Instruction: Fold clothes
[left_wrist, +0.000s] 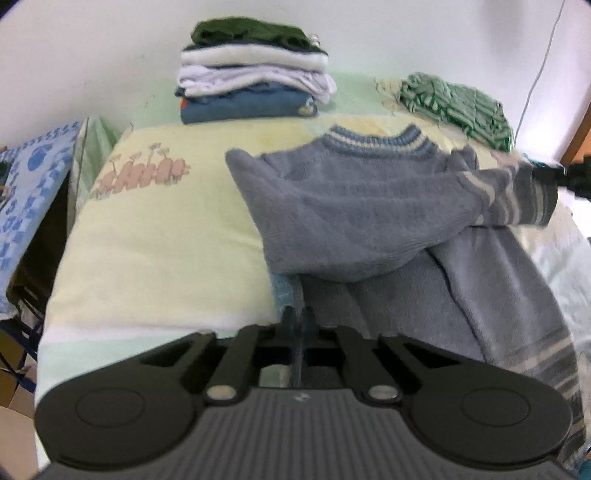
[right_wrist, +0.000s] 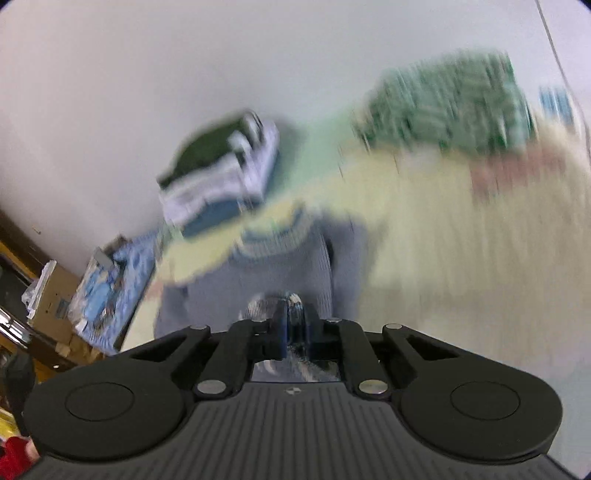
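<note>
A grey-blue knitted sweater (left_wrist: 354, 218) with a striped collar lies on the pale yellow blanket (left_wrist: 162, 236). One sleeve is drawn across the body to the right, its striped cuff (left_wrist: 524, 199) held up by my right gripper (left_wrist: 546, 177) at the right edge. My left gripper (left_wrist: 298, 321) is shut and empty, low above the sweater's lower edge. In the blurred right wrist view my right gripper (right_wrist: 293, 314) is shut on the sweater cuff (right_wrist: 266, 306), with the sweater (right_wrist: 280, 266) ahead.
A stack of folded clothes (left_wrist: 251, 70) stands at the back by the white wall, also in the right wrist view (right_wrist: 221, 166). A crumpled green striped garment (left_wrist: 454, 103) lies back right. A blue patterned cloth (left_wrist: 33, 184) hangs at the left.
</note>
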